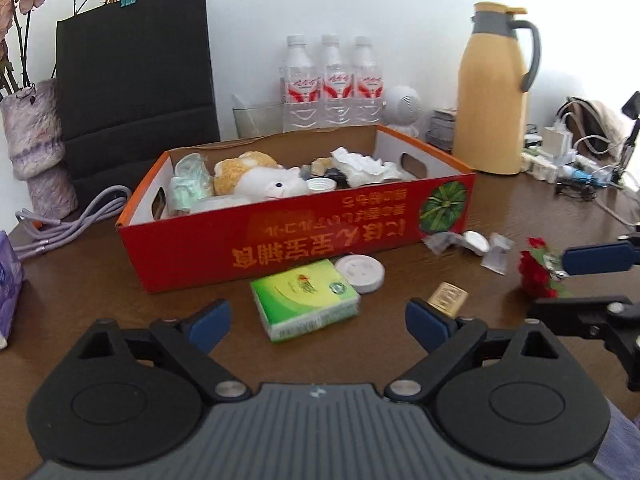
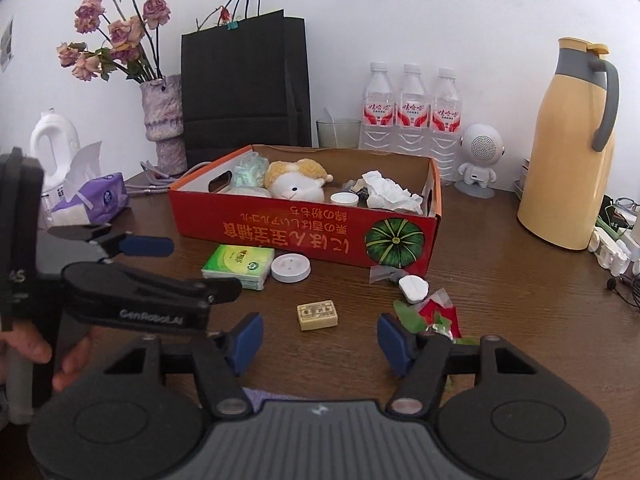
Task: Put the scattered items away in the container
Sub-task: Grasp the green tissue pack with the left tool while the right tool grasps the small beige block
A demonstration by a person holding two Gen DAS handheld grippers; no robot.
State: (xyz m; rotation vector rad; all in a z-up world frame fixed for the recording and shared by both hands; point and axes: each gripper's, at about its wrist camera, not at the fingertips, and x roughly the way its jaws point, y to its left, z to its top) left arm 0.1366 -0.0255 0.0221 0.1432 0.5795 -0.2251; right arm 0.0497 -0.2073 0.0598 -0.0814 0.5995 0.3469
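A red cardboard box (image 1: 280,240) (image 2: 280,232) stands mid-table and holds a plush toy (image 1: 264,180), crumpled paper and a cap. In front of it lie a green tissue pack (image 1: 306,298) (image 2: 240,266), a white round lid (image 1: 360,274) (image 2: 291,267), a tan block (image 1: 448,298) (image 2: 317,315) and a red-green artificial flower (image 1: 536,276) (image 2: 438,314). My left gripper (image 1: 318,322) (image 2: 188,268) is open, with the tissue pack just ahead between its fingers, untouched. My right gripper (image 2: 320,338) (image 1: 560,284) is open just behind the tan block, and the flower lies beside its right finger.
A yellow jug (image 1: 492,96) (image 2: 568,152), water bottles (image 2: 412,112), a black paper bag (image 2: 244,88) and a vase (image 2: 164,120) line the back. A purple tissue pack (image 2: 96,200) sits left, cables and a power strip (image 1: 560,160) right. A hand (image 2: 28,350) holds the left gripper.
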